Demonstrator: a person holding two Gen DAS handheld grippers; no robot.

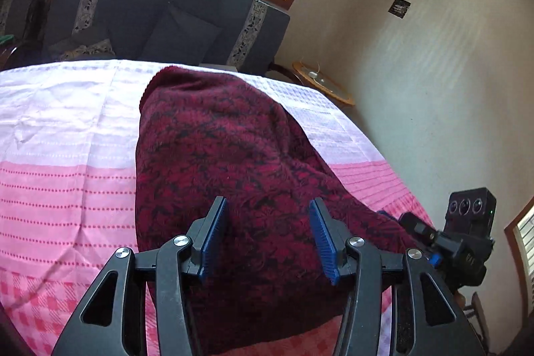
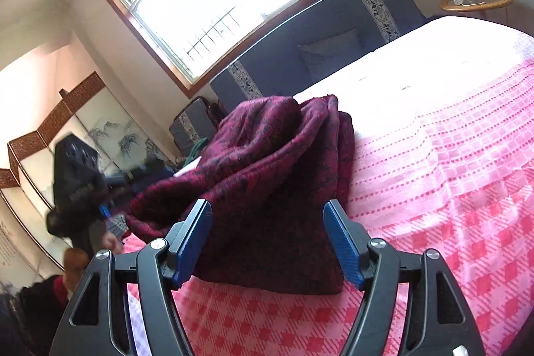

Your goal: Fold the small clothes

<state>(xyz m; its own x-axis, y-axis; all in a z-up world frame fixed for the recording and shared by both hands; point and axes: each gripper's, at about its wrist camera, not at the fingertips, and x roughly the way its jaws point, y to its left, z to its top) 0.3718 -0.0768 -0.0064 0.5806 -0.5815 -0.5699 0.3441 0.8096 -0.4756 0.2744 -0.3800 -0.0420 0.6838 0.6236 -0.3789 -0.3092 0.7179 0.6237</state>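
While the left gripper [image 1: 268, 236] hangs over the near end of the maroon cloth [image 1: 213, 155], its blue pads stand apart with nothing pinched between them: released, the fabric merely passing beneath the gap. In the left wrist view the cloth lies as a long band on the pink and white bedspread [image 1: 66, 162], its long axis running from just under the tool away toward the dark headboard [image 1: 160, 9] at the far end. Off to the right, near the bed's edge, the right gripper's body [image 1: 467, 236] shows, close beside the cloth's near right corner.

In the right wrist view the right gripper [image 2: 268, 242] is likewise released, its jaws wide and holding nothing, with the cloth [image 2: 267, 162] directly ahead and rumpled into raised folds. The nearest edge of the cloth lies flat on the bedspread [image 2: 450, 155] just under the fingertips. At the far left, blurred, the left gripper [image 2: 80, 186] sits beside the cloth's left side.

Judging by this, both tools flank the near end, and the fold would likely carry along the cloth's length toward the headboard.
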